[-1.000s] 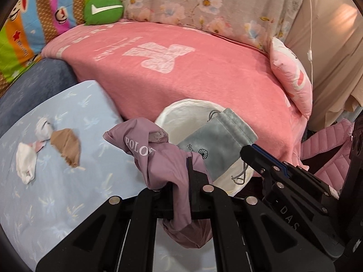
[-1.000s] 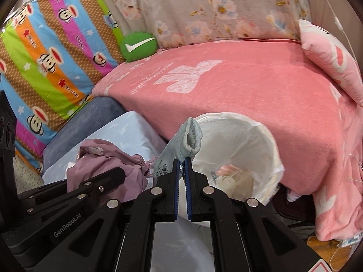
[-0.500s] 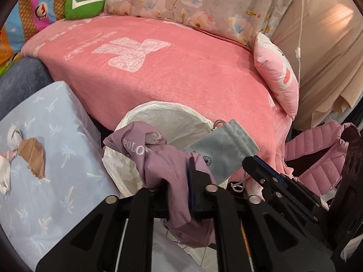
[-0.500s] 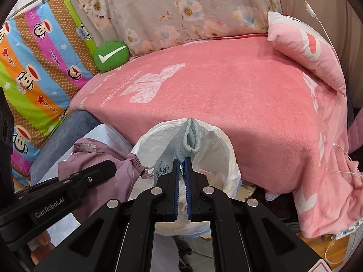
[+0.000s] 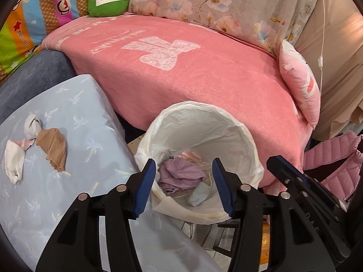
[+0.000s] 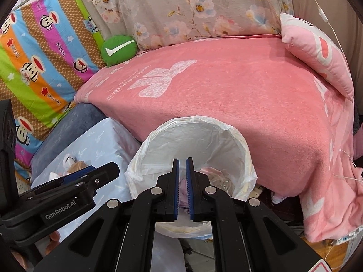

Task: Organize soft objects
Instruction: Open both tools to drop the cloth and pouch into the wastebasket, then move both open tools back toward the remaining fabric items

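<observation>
- The white-lined bin (image 5: 246,136) stands against the pink blanket (image 5: 204,72); inside lie the purple garment (image 5: 180,176) and the grey pouch (image 5: 199,195).
- Left tool (image 5: 185,187): jaws spread wide above the bin, empty.
- Right tool (image 6: 182,187): jaws a narrow gap apart, gripping nothing.
- Socks (image 5: 13,161) lie on the light-blue sheet (image 5: 68,117).

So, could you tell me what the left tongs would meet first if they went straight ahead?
Probably the purple garment lying in the white-lined bin, though depth is hard to judge.
</observation>
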`<state>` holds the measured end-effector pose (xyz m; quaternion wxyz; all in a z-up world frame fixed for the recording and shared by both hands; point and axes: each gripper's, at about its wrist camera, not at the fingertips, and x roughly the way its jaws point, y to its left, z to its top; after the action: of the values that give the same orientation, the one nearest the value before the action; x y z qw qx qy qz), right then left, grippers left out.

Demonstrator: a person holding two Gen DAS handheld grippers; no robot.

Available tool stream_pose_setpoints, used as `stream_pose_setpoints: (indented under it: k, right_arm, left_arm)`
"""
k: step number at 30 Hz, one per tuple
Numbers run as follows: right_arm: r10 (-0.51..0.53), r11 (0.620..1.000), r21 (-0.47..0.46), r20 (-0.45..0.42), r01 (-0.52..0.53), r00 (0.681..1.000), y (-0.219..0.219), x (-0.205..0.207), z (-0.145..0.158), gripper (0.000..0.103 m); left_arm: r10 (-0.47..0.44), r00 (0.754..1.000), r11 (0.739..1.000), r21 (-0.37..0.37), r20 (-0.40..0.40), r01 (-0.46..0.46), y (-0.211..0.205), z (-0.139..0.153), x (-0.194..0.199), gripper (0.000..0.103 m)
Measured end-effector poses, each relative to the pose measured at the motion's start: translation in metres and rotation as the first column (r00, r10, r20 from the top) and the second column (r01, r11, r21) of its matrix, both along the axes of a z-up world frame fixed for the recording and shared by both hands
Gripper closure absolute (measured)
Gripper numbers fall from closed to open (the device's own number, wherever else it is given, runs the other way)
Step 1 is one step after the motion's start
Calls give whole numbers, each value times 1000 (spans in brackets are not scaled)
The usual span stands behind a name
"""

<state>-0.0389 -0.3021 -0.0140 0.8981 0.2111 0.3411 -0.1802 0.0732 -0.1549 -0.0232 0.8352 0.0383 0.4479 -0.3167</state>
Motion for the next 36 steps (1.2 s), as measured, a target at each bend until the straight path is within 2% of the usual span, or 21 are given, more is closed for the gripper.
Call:
stream_pose_setpoints:
  k: [20,36]
  right_arm:
    - [119,993,-18,-47,-120,992,58,28,-7,87]
    - [247,967,-40,-78,-250,966,126,58,-9,84]
  left_arm:
    - [102,995,994,34,3,-102,50,-13,11,53]
    - [226,974,973,47,-10,-226,117,-23,26,53]
